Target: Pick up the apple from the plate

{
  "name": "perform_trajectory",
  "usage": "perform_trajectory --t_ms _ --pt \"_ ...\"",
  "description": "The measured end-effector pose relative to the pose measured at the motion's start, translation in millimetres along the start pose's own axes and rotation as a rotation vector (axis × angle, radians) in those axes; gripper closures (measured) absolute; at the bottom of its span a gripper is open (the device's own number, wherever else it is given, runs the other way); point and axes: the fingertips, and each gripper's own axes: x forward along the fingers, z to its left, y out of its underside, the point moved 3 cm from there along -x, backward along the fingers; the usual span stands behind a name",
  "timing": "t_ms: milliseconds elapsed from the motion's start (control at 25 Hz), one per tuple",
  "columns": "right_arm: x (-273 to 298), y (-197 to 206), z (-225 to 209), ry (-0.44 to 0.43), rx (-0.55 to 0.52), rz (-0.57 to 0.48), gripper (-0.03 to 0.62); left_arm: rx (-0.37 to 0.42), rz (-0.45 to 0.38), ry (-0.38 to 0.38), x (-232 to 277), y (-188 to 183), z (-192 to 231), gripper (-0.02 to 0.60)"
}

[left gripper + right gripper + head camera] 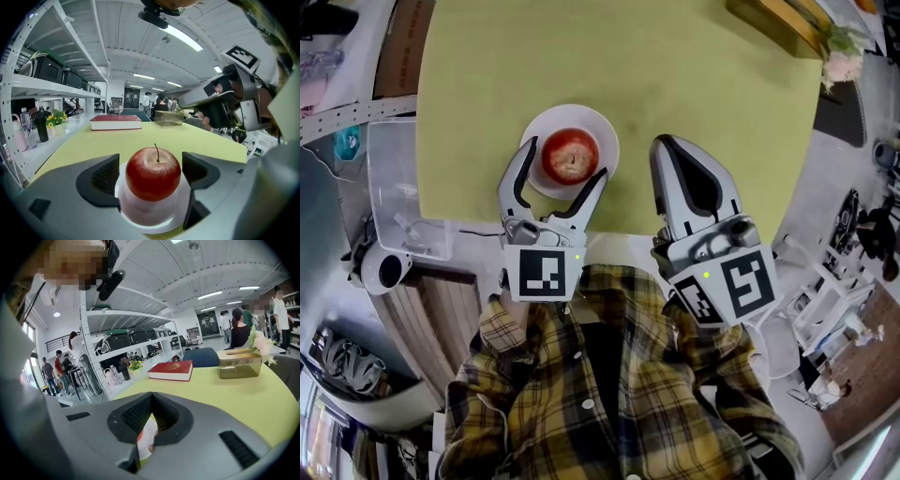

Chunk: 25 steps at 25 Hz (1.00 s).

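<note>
A red apple [571,156] with a short stem sits upright on a small white plate [602,129] on the yellow-green table. My left gripper [565,161] is open, and its two fingers flank the apple, one on each side. In the left gripper view the apple [153,173] fills the gap between the dark pads [105,176], which stand just clear of its skin, above the plate [150,216]. My right gripper [664,142] is shut with nothing in it, and hovers just right of the plate. Through its jaws [151,416] only a sliver of plate and apple shows.
A red book [115,122] and a clear tissue box [168,117] lie at the table's far side, with flowers [844,52] beside them. A clear plastic bin [394,187] stands off the table's left edge. Shelving and several people fill the background.
</note>
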Motion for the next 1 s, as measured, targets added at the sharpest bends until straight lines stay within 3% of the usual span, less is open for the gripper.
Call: perform_trajectory --t_ms 640,1000 --pt "4 9 -2 -0.02 0.023 0.015 0.597 0.0 0.074 -0.051 8 20 -3 0.183" --pt "5 9 0 -0.015 0.027 0.019 0.597 -0.001 0.093 -0.034 8 21 -1 0.186"
